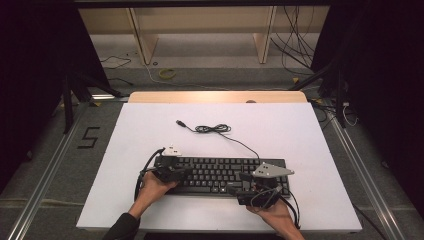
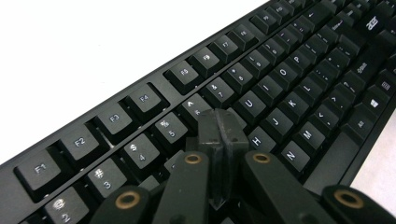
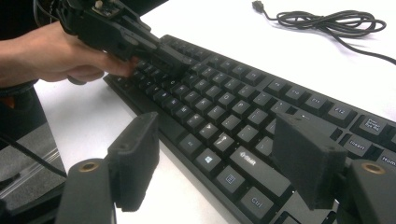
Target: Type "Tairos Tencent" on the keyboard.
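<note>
While the black keyboard [image 1: 220, 175] lies at the table's [image 1: 150, 130] six o'clock edge, the left gripper [image 2: 219, 133], jaws closed empty, touches its keys; the right gripper [image 3: 215, 154] hovers with jaws spread

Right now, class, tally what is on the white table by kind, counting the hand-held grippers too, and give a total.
Keyboard: 1
Keyboard cable, loosely coiled, with its plug: 1
Grippers: 2, the left gripper shut over the keys and the right gripper open
Total: 4
</note>
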Tool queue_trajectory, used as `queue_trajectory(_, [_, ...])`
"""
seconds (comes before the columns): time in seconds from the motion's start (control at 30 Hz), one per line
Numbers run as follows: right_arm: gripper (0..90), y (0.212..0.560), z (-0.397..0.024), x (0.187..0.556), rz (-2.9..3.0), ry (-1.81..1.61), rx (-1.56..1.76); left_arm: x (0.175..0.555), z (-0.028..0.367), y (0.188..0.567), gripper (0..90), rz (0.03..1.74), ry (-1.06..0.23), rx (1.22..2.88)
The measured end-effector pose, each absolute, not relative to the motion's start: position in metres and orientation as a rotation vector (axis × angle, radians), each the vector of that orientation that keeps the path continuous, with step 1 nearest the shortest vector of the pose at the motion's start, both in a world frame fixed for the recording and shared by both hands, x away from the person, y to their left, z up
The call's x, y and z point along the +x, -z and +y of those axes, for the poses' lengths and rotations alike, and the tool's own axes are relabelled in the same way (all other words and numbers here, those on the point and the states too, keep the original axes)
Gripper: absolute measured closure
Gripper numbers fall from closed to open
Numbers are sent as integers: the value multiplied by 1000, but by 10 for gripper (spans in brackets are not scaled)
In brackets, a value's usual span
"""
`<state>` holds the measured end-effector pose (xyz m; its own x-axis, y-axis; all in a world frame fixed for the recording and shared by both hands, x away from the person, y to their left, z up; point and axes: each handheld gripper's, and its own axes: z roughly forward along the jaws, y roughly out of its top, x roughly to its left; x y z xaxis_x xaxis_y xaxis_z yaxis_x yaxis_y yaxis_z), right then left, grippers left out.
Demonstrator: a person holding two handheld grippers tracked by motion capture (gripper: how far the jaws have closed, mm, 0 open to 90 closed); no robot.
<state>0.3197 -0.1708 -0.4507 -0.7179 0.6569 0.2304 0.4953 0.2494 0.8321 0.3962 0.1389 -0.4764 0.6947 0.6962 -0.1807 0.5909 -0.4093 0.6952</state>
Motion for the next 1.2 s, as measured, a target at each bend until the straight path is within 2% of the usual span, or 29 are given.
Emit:
queue_trajectory(0.47, [329,452,-173,319,2345,-1456,1100,394,139,476,889,977,-184,2118])
queue_trajectory(0.87, [329,453,-175,321,2337,-1457,1105,392,147,464,826,984,-172,2059])
queue_trajectory(1.0, [329,453,-176,321,2330,-1458,1110,392,152,461,777,991,-150,2035])
queue_trajectory(1.2, [329,453,-180,322,2317,-1459,1115,388,158,459,632,956,-99,1988])
